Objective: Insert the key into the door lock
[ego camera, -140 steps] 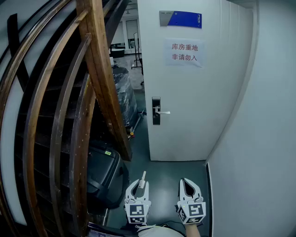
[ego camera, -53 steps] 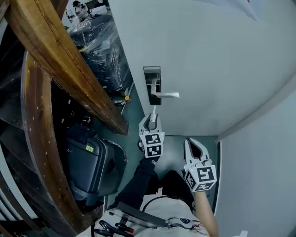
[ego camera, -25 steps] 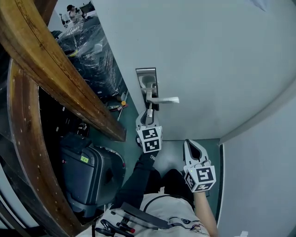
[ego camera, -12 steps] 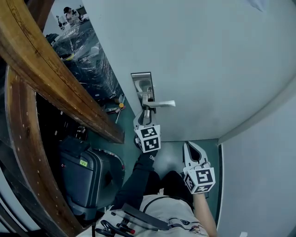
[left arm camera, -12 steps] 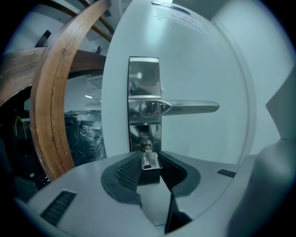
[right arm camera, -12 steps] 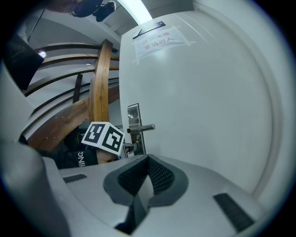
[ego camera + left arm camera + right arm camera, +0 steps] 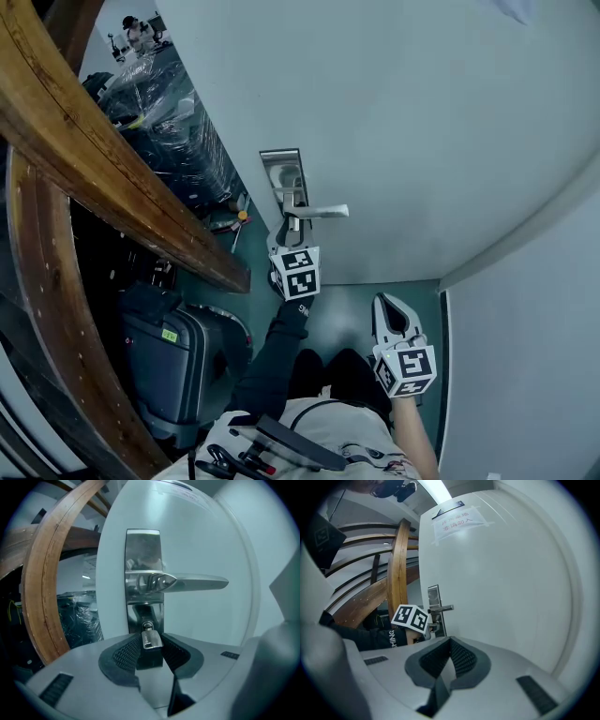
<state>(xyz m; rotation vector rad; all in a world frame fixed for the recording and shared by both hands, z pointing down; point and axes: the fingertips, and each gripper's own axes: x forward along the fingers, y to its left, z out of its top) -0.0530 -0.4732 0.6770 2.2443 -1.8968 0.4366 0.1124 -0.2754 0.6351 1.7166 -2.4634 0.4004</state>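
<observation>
Low beside the person's body, the right gripper (image 7: 386, 305) hangs well short of the door (image 7: 206, 536), its jaws drawn together on nothing. Further out, the left gripper (image 7: 149, 646) pinches the head of the key (image 7: 151, 639) between its jaws, the blade tip at the keyhole (image 7: 147, 626) in the lock plate (image 7: 143, 555), just below the lever handle (image 7: 187, 582). How deep the blade sits cannot be told; a slight tilt or an off-line push would likely jam it, or let the smooth metal head twist in the pads.
</observation>
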